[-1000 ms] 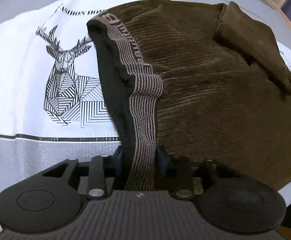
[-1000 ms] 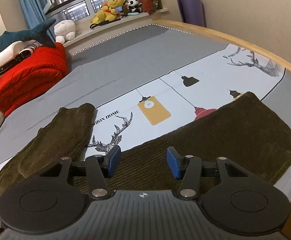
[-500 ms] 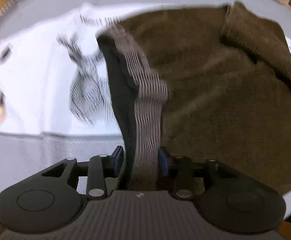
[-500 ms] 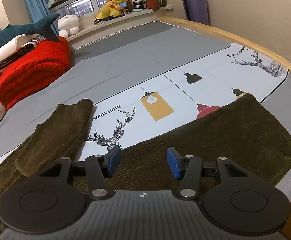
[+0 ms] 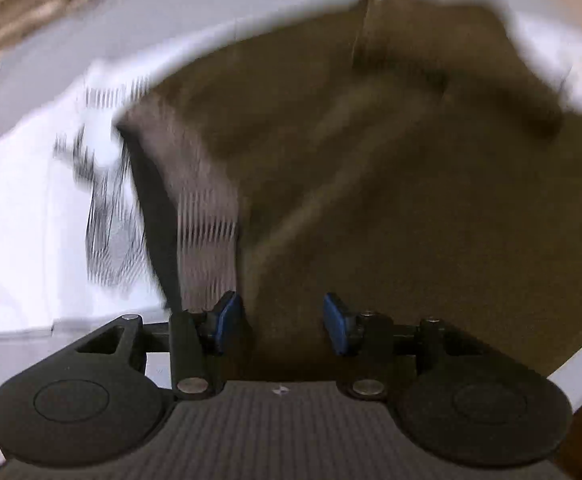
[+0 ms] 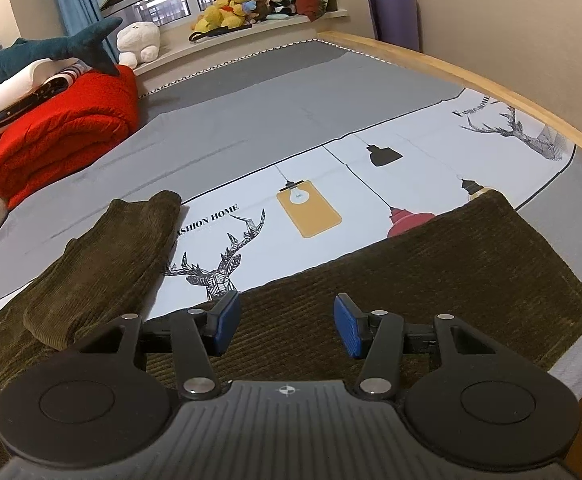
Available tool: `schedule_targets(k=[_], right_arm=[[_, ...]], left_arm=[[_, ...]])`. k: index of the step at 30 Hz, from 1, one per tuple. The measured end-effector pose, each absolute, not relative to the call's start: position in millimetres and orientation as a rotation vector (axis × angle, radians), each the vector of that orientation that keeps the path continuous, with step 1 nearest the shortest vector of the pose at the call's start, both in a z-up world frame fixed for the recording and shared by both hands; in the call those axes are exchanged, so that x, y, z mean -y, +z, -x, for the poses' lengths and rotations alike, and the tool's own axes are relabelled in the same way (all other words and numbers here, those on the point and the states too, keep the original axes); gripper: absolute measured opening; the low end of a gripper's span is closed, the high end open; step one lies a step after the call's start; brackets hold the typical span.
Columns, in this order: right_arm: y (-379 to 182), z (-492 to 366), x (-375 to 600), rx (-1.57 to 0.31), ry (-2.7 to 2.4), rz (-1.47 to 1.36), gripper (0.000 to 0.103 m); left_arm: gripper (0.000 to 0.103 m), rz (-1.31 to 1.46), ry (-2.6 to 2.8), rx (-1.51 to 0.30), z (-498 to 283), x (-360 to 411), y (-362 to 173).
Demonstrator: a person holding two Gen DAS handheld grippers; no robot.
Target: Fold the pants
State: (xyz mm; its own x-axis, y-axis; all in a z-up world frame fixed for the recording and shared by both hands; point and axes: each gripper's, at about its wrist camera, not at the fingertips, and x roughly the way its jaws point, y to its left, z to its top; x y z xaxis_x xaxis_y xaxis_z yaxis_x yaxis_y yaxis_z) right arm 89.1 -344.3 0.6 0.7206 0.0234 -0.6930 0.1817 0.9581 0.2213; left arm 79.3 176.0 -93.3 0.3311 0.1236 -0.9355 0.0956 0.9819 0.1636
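Dark olive corduroy pants (image 5: 391,184) lie on the bed; the left wrist view is motion-blurred. Their striped grey waistband (image 5: 207,216) runs toward my left gripper (image 5: 279,320), which is open above the fabric, blue pads apart, holding nothing. In the right wrist view the pants (image 6: 443,280) spread across the printed sheet, one leg (image 6: 103,264) folded back at the left. My right gripper (image 6: 287,322) is open and empty just above the other leg.
The bed sheet (image 6: 311,216) is grey and white with deer and lamp prints. A red folded blanket (image 6: 63,132) and white bedding lie at the left. Plush toys (image 6: 227,8) sit on the windowsill. The wooden bed edge (image 6: 491,80) runs along the right.
My left gripper has opened and let go of the waistband, and its view has swung. My right gripper has stayed open, shifting slightly over the leg.
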Motion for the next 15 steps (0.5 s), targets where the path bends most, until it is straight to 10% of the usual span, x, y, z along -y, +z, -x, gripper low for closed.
schedule_targets(k=[15], right_arm=[[54.9,-71.6,298.5,-0.564,0.098,-0.448,0.056]], left_arm=[[0.052,-0.527,0.510,-0.611,-64.1,-168.5,-11.8]])
